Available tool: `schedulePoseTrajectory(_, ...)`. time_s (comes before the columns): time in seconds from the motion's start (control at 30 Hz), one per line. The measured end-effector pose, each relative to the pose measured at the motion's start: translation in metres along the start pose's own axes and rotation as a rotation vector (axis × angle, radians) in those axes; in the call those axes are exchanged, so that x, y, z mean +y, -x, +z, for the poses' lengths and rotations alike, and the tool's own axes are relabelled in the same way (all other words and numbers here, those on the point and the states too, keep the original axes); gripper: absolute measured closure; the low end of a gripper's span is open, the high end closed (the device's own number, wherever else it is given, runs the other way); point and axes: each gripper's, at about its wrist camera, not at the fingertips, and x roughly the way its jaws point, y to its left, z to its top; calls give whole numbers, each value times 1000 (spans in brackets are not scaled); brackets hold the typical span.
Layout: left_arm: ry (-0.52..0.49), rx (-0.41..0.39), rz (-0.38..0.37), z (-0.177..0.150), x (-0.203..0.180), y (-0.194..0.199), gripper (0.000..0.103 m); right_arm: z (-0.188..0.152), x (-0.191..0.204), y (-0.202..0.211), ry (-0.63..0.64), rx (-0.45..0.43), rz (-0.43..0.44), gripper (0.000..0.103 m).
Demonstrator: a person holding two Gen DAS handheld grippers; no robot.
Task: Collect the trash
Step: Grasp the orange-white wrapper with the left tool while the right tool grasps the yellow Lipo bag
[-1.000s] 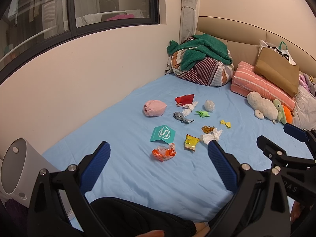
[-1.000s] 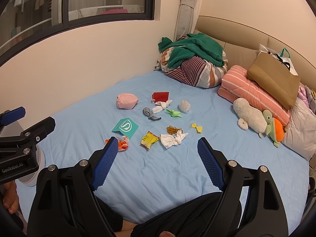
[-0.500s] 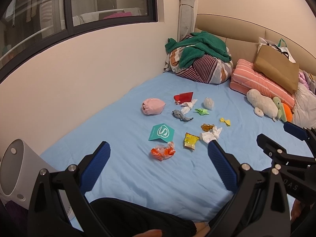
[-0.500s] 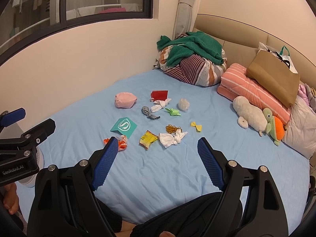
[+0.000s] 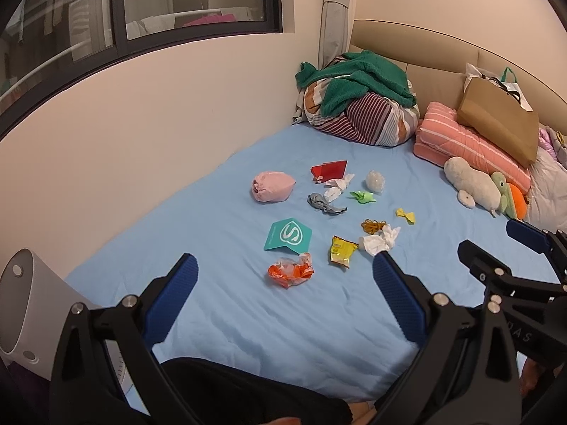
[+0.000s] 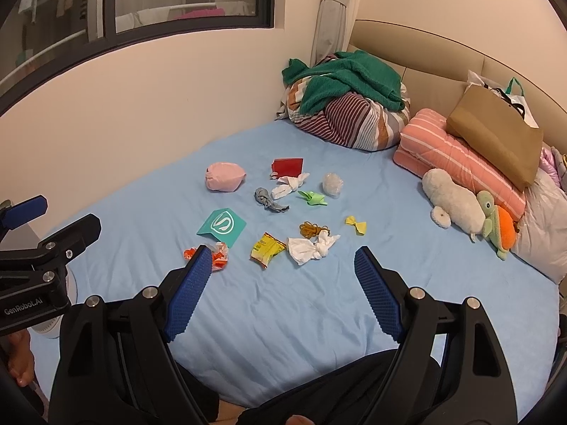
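Observation:
Several bits of trash lie mid-bed on the blue sheet: an orange wrapper [image 5: 290, 271] [image 6: 218, 255], a yellow packet [image 5: 342, 250] [image 6: 266, 247], a white tissue [image 5: 379, 241] [image 6: 312, 248], a teal card [image 5: 288, 235] [image 6: 222, 226], a red card [image 5: 329, 169] [image 6: 287, 166], a grey scrap [image 5: 324, 203], a green scrap [image 5: 362, 196], a yellow bow [image 5: 405, 215] and a pink bundle [image 5: 273, 186] [image 6: 225, 176]. My left gripper [image 5: 283, 283] and right gripper [image 6: 280, 276] are open and empty, held above the near part of the bed, short of the trash.
A striped bundle with green cloth [image 5: 358, 106] sits at the head corner. A pink folded blanket [image 5: 471, 145], brown paper bag [image 5: 496, 120] and plush toys [image 5: 475, 186] line the right. A white appliance [image 5: 24, 301] stands at the left bedside. A wall runs along the left.
Both views have shifted slightly: the trash sits a little higher and farther left in frame. Both grippers stay open, nothing picked up.

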Motion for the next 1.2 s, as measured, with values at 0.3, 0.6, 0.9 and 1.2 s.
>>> schedulePoseTrajectory(0.3,22,35,-20,1,5,-26,5,0,-1,-20,-18,5,-3,24)
schedulePoseTrajectory(0.6,48,49,28,-1,15,-54,5,0,-2,-50,-27,27,-16,24)
schedulePoseTrajectory(0.9,41,39,10,-9,14,-103,5,-6,0,-102,-19,83,-24,24)
schedulePoseTrajectory(1.2,24,102,9,-26,16,-178,5,-18,14,-176,47,146,-25,24)
